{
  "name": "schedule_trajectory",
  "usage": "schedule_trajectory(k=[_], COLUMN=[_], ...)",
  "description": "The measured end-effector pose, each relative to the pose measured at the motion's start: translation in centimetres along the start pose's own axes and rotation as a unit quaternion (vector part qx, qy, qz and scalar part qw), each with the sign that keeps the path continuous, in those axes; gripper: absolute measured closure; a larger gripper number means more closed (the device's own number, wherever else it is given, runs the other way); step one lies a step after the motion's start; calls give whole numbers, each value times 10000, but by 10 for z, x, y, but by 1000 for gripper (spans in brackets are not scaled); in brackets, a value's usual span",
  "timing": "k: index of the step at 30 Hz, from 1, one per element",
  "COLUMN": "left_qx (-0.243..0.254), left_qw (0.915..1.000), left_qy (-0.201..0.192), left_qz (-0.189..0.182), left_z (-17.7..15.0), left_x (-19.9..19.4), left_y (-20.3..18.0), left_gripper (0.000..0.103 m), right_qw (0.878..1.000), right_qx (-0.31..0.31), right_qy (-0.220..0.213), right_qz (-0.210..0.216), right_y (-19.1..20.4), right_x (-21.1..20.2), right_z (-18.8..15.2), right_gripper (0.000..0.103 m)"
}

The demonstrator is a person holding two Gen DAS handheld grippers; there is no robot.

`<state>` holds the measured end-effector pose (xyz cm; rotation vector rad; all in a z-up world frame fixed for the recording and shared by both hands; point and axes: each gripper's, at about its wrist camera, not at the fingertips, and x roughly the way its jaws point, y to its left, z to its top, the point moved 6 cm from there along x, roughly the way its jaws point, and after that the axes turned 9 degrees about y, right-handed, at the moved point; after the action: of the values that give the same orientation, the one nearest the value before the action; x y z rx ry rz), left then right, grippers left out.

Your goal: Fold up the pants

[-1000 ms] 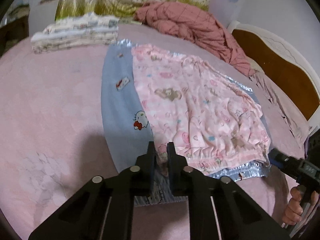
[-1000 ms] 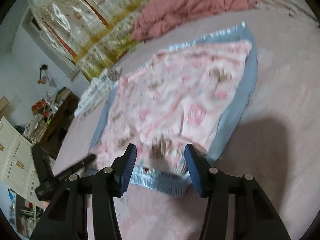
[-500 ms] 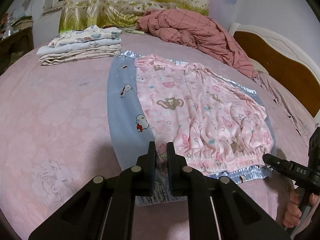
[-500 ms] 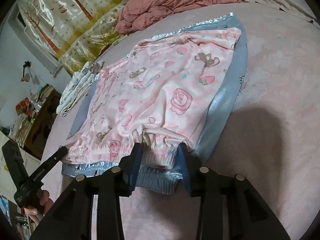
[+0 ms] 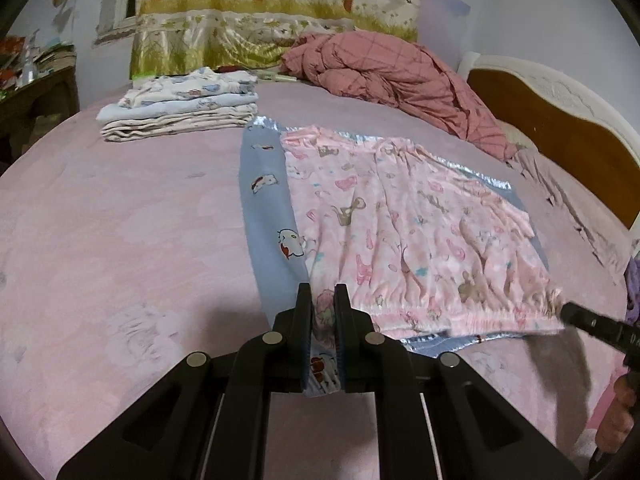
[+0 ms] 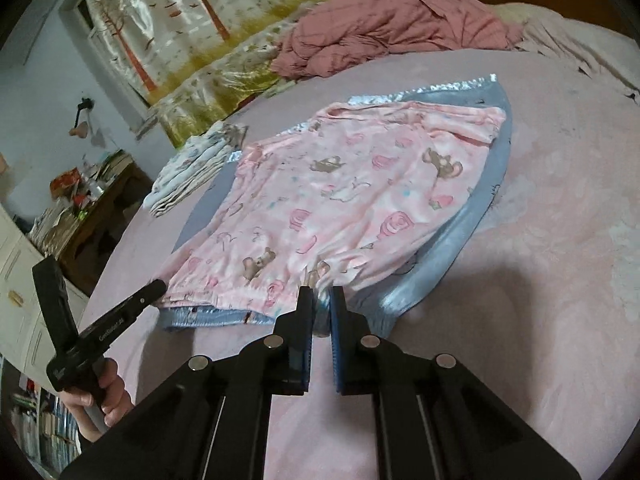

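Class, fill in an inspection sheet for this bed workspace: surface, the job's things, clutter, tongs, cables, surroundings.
Surface: pink bedspread, lightly creased.
Job's things: pink pants spread flat on a blue blanket.
Clutter: folded clothes stack; crumpled red quilt.
Tongs: left tongs shut on the pants' waistband; right tongs closing on the waistband's other end, cloth between them.
Cables: nothing seen.
Surroundings: tree-print curtain, wooden headboard, cluttered table.

The left gripper (image 5: 322,300) is clamped on the pants' waistband (image 5: 460,312); the right gripper (image 6: 321,300) is closing on that waistband's opposite corner.
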<state>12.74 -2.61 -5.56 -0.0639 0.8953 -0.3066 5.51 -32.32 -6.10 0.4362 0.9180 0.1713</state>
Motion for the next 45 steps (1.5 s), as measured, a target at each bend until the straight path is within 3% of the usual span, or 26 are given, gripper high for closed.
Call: schedule_trajectory(k=[7, 19, 27, 30, 31, 32, 35, 39, 44, 45], left_qx=[-119, -357, -400, -266, -242, -242, -173, 18, -57, -105], left_qw=[9997, 9981, 9974, 9972, 9973, 9975, 9981, 9958, 9925, 9926], left_qy=[-29, -26, 182, 257, 234, 169, -132, -482, -966, -1045], left_qz=[190, 494, 575, 646, 657, 640, 575, 784, 744, 617], left_z=[-9, -68, -116, -117, -114, -109, -86, -31, 51, 67], left_x=[-26, -77, -86, -79, -78, -79, -90, -96, -97, -96], left_y=[19, 58, 55, 50, 50, 51, 53, 52, 43, 38], left_gripper=[94, 94, 94, 86, 76, 72, 70, 67, 63, 63], right_qw=[9994, 9944, 9915, 9904, 9907, 9909, 9915, 9955, 9973, 9967], right_qx=[-335, -864, -1115, -1208, -1182, -1151, -1004, -741, -735, -807], right_qy=[121, 600, 609, 645, 646, 677, 767, 520, -37, -117], right_qz=[3, 135, 267, 165, 168, 185, 300, 287, 47, 43], right_y=[26, 64, 76, 74, 73, 73, 68, 61, 68, 70], right_x=[-7, 3, -10, -10, -9, -8, -9, -24, -59, -65], right_z=[-17, -78, -108, -110, -110, -109, -105, -83, -23, -9], right_gripper=[95, 95, 95, 95, 93, 90, 89, 88, 87, 81])
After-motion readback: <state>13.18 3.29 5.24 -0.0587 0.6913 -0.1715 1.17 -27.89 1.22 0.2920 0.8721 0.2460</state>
